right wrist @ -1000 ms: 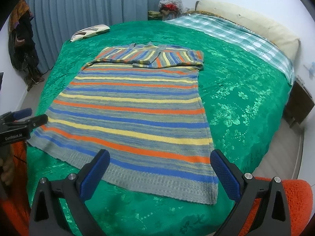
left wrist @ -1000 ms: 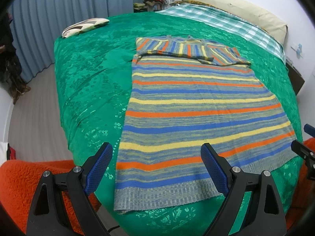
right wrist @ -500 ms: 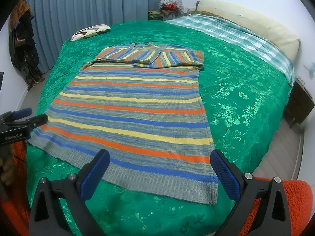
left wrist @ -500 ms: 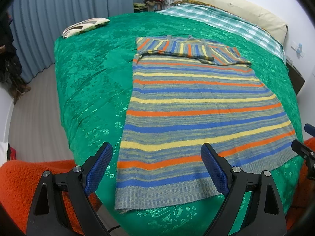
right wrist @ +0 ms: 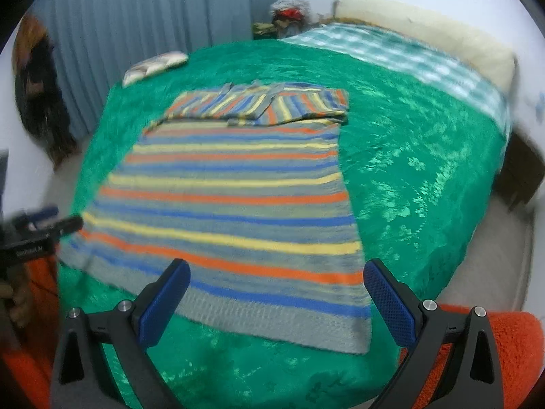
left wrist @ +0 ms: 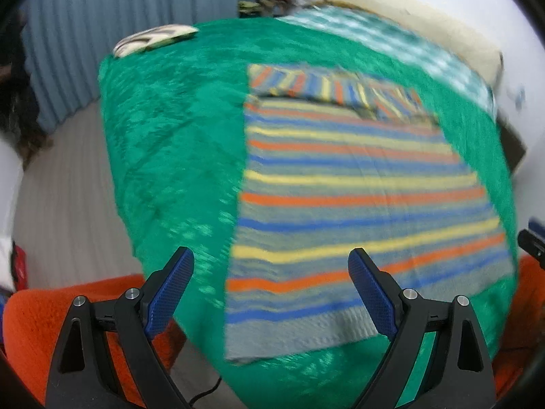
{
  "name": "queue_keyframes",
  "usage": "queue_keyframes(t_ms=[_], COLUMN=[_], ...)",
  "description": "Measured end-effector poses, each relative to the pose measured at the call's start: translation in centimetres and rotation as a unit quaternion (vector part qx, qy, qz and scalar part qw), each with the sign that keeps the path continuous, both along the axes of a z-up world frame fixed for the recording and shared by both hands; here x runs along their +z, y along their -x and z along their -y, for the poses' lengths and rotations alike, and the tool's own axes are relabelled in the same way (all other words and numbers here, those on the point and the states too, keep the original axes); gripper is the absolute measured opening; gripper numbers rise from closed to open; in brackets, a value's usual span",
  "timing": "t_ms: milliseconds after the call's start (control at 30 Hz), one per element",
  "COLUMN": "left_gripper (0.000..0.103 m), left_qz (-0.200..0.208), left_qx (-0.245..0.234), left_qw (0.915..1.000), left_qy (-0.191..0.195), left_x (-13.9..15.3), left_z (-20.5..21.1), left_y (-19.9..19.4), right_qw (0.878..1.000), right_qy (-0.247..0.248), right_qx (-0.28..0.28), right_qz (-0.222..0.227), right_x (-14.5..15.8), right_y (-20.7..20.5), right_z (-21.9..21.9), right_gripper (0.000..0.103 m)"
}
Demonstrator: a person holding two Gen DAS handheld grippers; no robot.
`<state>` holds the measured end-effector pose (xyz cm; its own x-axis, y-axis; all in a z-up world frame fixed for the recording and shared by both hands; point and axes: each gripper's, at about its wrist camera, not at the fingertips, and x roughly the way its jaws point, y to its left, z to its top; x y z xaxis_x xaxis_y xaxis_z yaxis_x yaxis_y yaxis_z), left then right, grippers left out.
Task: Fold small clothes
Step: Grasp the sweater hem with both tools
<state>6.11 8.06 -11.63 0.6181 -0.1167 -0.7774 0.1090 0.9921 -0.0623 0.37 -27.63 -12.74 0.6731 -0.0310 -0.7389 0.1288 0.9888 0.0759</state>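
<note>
A striped knit sweater (left wrist: 357,197) in grey, blue, orange and yellow lies flat on a green bedspread (left wrist: 170,143), its sleeves folded across the top. It also shows in the right wrist view (right wrist: 235,204). My left gripper (left wrist: 270,283) is open and empty, above the sweater's near left hem corner. My right gripper (right wrist: 276,293) is open and empty, above the near right hem. Each gripper shows at the edge of the other's view: the right one (left wrist: 533,242) and the left one (right wrist: 44,225). Both views are blurred.
A patterned cushion (left wrist: 153,39) lies at the bed's far left corner. A checked blanket (right wrist: 391,54) and a cream pillow (right wrist: 425,30) lie at the far right. An orange fleece surface (left wrist: 41,323) is below the grippers. Blue curtains (right wrist: 153,17) hang behind.
Both grippers have moved forward and toward the sweater's hem; the sweater now looks larger and blurred. The sweater itself has not moved. Both stay open.
</note>
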Motion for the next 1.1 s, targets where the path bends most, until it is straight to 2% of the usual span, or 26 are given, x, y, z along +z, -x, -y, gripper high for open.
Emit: queue_keyframes(t_ms=[100,167,233,300,333,400,433,500,567,633,700,767,833,900,933,1033,1100], left_gripper=[0.095,0.095,0.093,0.089,0.080,0.069,0.059,0.048,0.044,0.024,0.014,0.009,0.005,0.004,0.003,0.003,0.003], left_qz=[-0.022,-0.041,-0.063,-0.093,-0.102,-0.126,-0.133,-0.143,-0.136,-0.141,-0.146,-0.151,-0.156,-0.159,-0.160,-0.162,-0.159], left_qx=[0.020,0.015,-0.005,-0.036,-0.046,-0.070,-0.077,-0.089,-0.099,-0.107,-0.107,-0.106,-0.106,-0.106,-0.107,-0.114,-0.106], left_qw=[0.9976,0.9949,0.9924,0.9889,0.9882,0.9870,0.9865,0.9853,0.9857,0.9842,0.9835,0.9827,0.9820,0.9814,0.9812,0.9801,0.9798], left_qy=[0.063,0.091,0.105,0.110,0.105,0.070,0.056,0.031,0.004,-0.002,-0.014,-0.019,-0.019,-0.015,-0.012,0.014,0.058], left_x=[0.8,0.6,-0.1,-1.4,-1.9,-3.3,-3.8,-4.4,-4.2,-4.1,-4.2,-4.4,-4.4,-4.4,-4.2,-2.8,-0.8], left_z=[-3.8,-5.4,-5.3,-4.1,-3.4,-1.5,-0.8,0.5,1.6,2.0,2.3,2.5,2.3,2.1,1.9,1.2,0.2], left_y=[-0.7,-0.6,-0.2,0.2,0.3,0.5,0.5,0.8,1.0,0.8,0.5,0.1,0.1,-0.2,-0.1,0.0,-0.8], right_qw=[0.995,0.991,0.989,0.988,0.985,0.975,0.969,0.963,0.962,0.964,0.966,0.973,0.970,0.966,0.963,0.951,0.947], right_qy=[-0.037,-0.062,-0.081,-0.116,-0.142,-0.200,-0.223,-0.242,-0.233,-0.220,-0.208,-0.165,-0.153,-0.153,-0.156,-0.209,-0.244], right_qx=[-0.084,-0.111,-0.123,-0.103,-0.087,-0.060,-0.048,-0.031,-0.011,0.014,0.032,0.030,0.036,0.045,0.054,0.060,0.062], right_qz=[0.025,0.030,0.018,-0.023,-0.043,-0.078,-0.093,-0.117,-0.138,-0.150,-0.153,-0.160,-0.186,-0.204,-0.214,-0.218,-0.200], right_x=[2.6,3.7,4.6,4.1,3.6,2.1,1.3,0.1,-1.1,-2.1,-2.8,-3.7,-5.1,-5.4,-5.3,-4.2,-2.8], right_y=[0.5,0.9,1.7,1.8,1.7,1.6,1.7,1.5,0.8,-0.3,-1.0,-1.7,-2.4,-2.7,-2.7,-2.5,-2.8], right_z=[6.3,9.6,12.2,13.6,13.8,13.8,13.5,12.8,11.7,10.3,9.3,8.6,8.2,8.0,8.0,8.9,9.5], right_gripper=[0.101,0.101,0.101,0.101,0.101,0.098,0.093,0.080,0.070,0.066,0.064,0.064,0.063,0.032,0.005,0.004,0.004])
